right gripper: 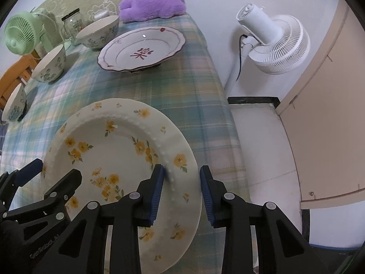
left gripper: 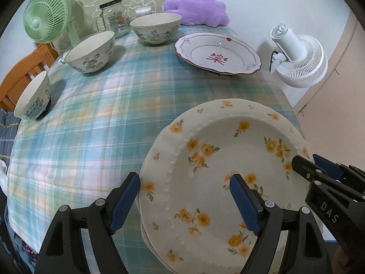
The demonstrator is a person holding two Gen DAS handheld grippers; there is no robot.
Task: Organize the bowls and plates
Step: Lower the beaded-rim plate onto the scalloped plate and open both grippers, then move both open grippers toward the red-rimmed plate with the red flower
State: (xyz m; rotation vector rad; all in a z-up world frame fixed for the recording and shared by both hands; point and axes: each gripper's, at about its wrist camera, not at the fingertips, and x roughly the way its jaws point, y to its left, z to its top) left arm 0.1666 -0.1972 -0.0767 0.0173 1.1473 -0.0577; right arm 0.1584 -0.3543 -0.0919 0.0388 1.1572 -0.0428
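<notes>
Plaid cloth in blue, green and peach covers the table (left gripper: 95, 118), and everything I have to sort sits on it. Biggest of the crockery is the yellow-flowered plate (left gripper: 219, 159) at the near right corner, tipped up on what looks like a second plate beneath it. Next comes the red-trimmed plate (left gripper: 219, 52) toward the far right edge, then three patterned bowls (left gripper: 91, 52) strung along the far and left edges. My right gripper (right gripper: 182, 191) straddles the flowered plate's right rim, one pad inside the beaded ridge and one outside; I read its fingers as clamped on that rim. My left gripper (left gripper: 184, 196) hangs with its fingers wide apart across the left rim, one over the cloth and one over the well, gripping nothing. I judge this plate to be stiff, glazed, slippery and chip-prone, heavy for a single edge pinch. I would take both rims just outside the beading and keep it level.
</notes>
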